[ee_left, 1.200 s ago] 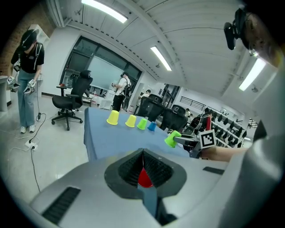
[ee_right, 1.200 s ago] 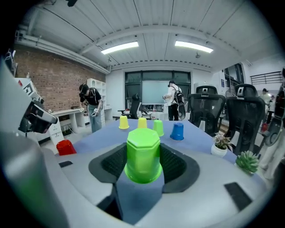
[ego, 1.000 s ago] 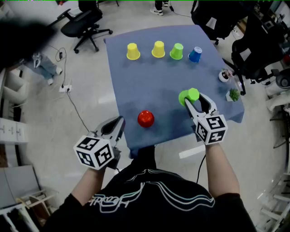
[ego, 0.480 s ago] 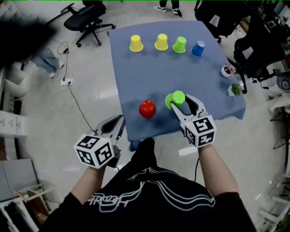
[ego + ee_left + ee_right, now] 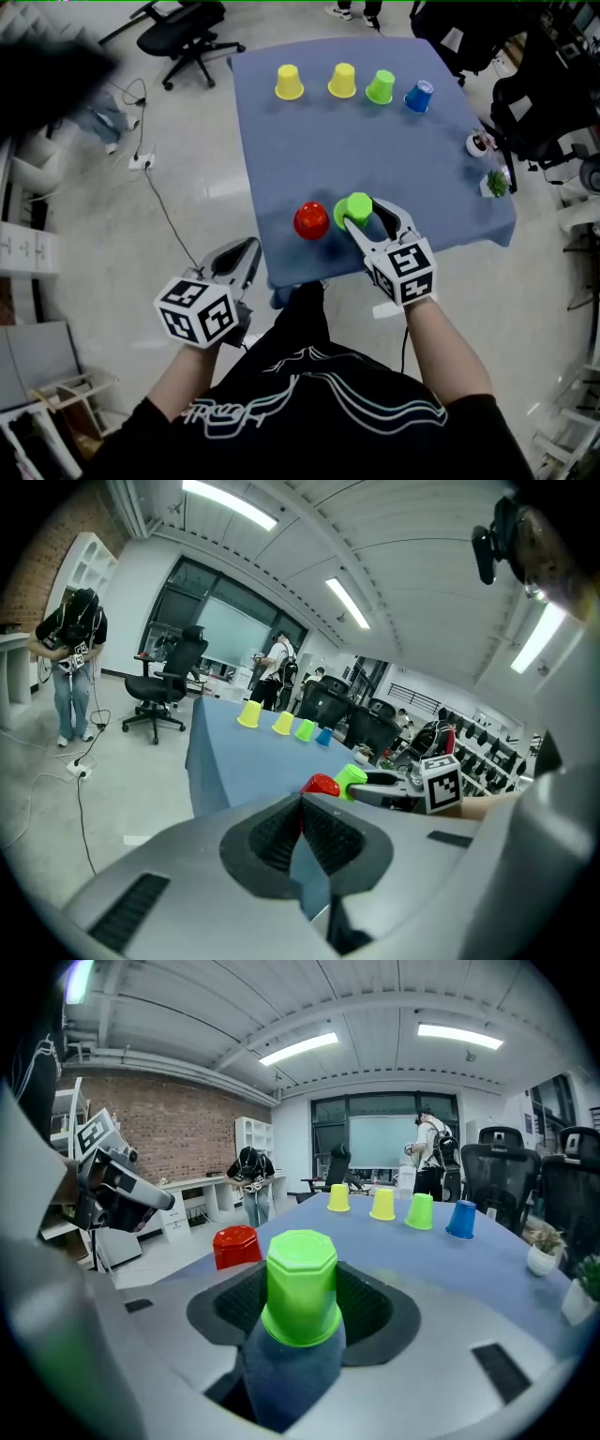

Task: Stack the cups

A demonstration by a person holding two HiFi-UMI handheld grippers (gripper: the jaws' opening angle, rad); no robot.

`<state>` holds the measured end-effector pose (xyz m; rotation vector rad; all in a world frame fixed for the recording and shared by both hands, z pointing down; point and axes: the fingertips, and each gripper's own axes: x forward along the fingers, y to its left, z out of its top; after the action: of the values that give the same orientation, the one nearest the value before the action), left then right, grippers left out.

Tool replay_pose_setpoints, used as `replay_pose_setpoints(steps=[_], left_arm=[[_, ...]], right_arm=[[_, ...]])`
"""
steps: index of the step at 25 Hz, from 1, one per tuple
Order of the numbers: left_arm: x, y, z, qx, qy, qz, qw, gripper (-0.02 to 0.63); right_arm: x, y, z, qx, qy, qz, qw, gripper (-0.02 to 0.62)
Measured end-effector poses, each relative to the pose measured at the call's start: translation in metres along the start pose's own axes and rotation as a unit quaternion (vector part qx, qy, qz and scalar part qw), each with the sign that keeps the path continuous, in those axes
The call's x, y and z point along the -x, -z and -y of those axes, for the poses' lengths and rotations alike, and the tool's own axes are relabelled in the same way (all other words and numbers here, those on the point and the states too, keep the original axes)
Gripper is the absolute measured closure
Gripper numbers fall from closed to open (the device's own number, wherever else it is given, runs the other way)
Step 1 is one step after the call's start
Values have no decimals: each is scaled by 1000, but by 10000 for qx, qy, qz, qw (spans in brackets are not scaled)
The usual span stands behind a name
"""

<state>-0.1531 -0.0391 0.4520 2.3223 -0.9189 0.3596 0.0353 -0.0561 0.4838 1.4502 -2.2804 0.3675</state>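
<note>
While the right gripper (image 5: 362,214) is clamped on the upside-down green cup (image 5: 354,204) near the front edge of the table (image 5: 309,131), just beside the red cup (image 5: 310,220), my worry is a low or off-centre pass that would bump red off that edge. Squeezing harder could also dent green. Off the table, the left gripper (image 5: 239,258) hangs closed.

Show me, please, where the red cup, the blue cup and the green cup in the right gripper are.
red cup (image 5: 310,219): head view, on its upturned base.
blue cup (image 5: 418,97): head view, on its side wall.
held green cup (image 5: 302,1284): right gripper view, on its side wall.
</note>
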Motion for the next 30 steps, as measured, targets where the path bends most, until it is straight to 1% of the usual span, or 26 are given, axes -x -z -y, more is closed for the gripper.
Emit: replay_pose_setpoints(steps=[9, 17, 19, 22, 25, 30], left_arm=[[-2, 3, -4, -2, 28, -12, 10000, 581], [-2, 5, -5, 16, 19, 54, 10000, 581], [-2, 6, -5, 23, 26, 64, 10000, 581], [-4, 4, -7, 24, 24, 89, 10000, 581], [-9, 0, -7, 30, 30, 127, 9999, 581], [-21, -10, -10, 14, 27, 163, 9999, 581]], right_arm=[[-12, 9, -8, 94, -64, -59, 9999, 350], [-15, 15, -8, 123, -32, -89, 9999, 348], [-16, 17, -11, 116, -117, -142, 9998, 348], [-16, 17, -15, 132, -276, -140, 9994, 314], [-9, 13, -16, 131, -441, -73, 9989, 298], [9, -8, -8, 205, -656, 86, 9976, 282]])
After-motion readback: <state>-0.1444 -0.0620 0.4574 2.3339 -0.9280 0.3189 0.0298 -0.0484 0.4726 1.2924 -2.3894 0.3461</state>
